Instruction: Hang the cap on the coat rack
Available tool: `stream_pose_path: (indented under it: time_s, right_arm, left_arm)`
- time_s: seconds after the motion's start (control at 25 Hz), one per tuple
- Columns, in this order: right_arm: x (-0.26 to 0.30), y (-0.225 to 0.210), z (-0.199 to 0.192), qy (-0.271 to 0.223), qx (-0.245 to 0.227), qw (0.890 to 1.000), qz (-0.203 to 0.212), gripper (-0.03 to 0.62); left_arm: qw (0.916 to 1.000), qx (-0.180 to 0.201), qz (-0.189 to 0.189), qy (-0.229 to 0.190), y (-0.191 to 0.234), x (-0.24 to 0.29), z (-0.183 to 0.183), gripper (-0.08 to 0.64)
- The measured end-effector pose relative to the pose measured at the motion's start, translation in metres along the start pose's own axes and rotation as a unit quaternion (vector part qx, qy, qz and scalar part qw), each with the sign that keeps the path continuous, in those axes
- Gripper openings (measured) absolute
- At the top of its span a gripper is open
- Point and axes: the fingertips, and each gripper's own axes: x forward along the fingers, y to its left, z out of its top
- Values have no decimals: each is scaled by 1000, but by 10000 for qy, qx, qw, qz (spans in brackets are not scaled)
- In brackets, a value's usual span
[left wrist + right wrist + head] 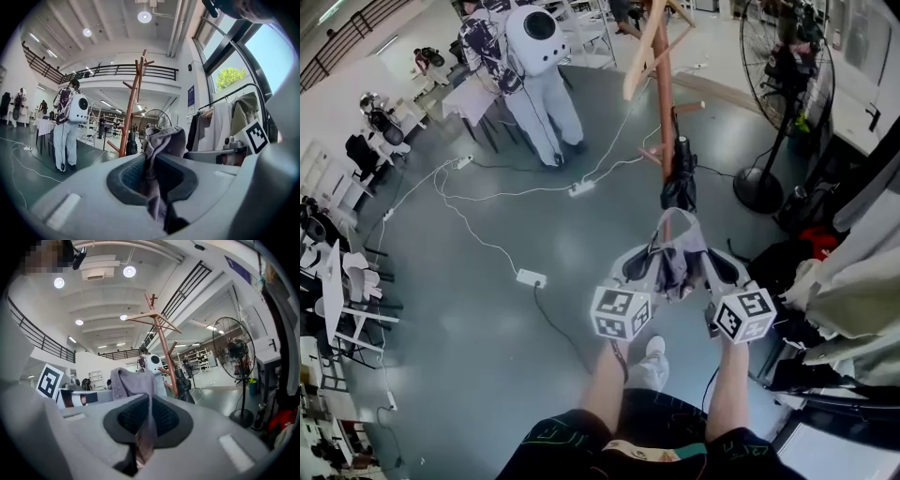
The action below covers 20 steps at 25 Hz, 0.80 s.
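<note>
A grey-mauve cap (680, 255) hangs between my two grippers, just in front of the person's knees. My left gripper (649, 264) is shut on one side of the cap (161, 143), its cloth pinched between the dark pads. The right gripper (711, 267) is shut on the other side of the cap (133, 383). The wooden coat rack (664, 84) stands straight ahead, its pole and pegs rising above the cap. A dark item (679, 178) hangs low on the rack. In the left gripper view the coat rack (133, 98) stands a little way off.
A person (530, 70) with a white backpack stands left of the rack. A floor fan (783, 94) stands to the right, with clothes (853, 281) on a rail nearer me. Cables and a power strip (531, 277) lie on the floor at left.
</note>
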Motion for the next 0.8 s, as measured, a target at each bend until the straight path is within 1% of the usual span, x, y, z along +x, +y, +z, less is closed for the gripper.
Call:
stream_pose_path:
  time_s: [0.36, 0.8]
  right_arm:
    - [55, -3, 13, 61, -110, 9999, 83, 29]
    - [107, -29, 35, 99, -302, 9995, -20, 30]
  left_arm:
    - [9999, -77, 9, -140, 42, 29, 13, 49]
    - [9993, -150, -188, -288, 76, 77, 28, 49]
